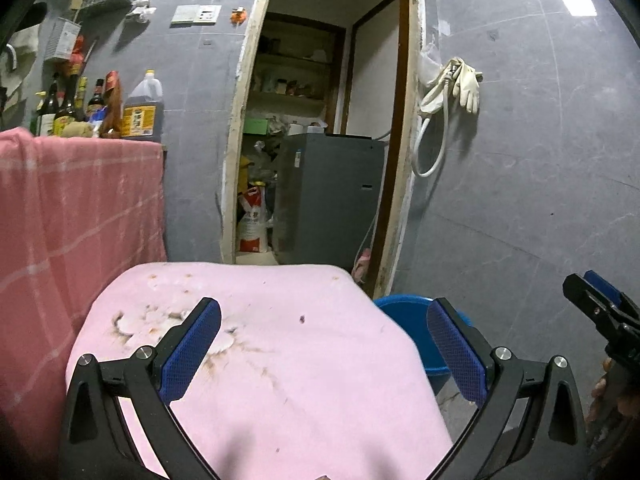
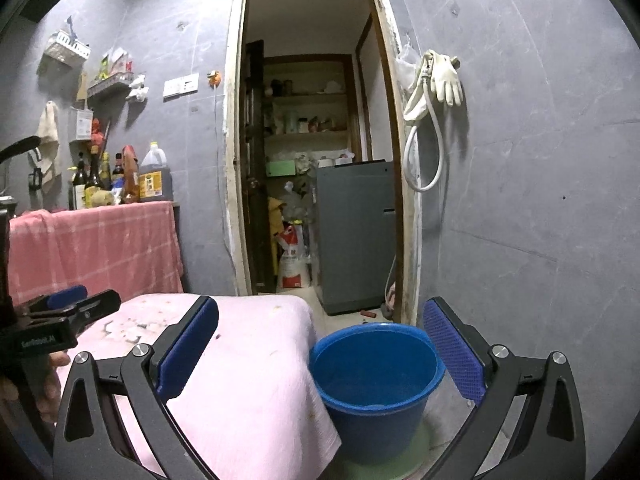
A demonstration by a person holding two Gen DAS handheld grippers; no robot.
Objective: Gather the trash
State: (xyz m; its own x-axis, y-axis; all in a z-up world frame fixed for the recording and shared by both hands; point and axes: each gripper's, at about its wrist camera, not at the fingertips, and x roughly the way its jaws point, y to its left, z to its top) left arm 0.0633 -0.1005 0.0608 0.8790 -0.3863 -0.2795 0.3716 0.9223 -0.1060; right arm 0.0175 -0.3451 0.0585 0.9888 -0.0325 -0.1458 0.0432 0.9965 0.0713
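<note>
One blue bucket, the likely place for the trash, stands at lower centre of the right wrist view, on the floor just beside the right edge of the tabletop, which is draped in one stained pink cloth. It looks hollow and holds nothing that can be made out. No clear piece of trash shows on the cloth; only brown stains and small dark specks appear near the middle of the left wrist view, too small to tell whether they are crumbs or marks. A small red scrap lies on the floor by the doorway, beyond the bucket.

There are two grippers. The left hand-held gripper hangs over the cloth with its jaws spread wide and nothing between them. The right hand-held gripper hovers with jaws equally wide apart and bare, one finger over the cloth, the other above the bucket's rim.

Judged from here, the risks are these: pinching at a speck could snag the loose cloth and drag it off the tabletop, and a low sweep of the right gripper could knock the light bucket over.
</note>
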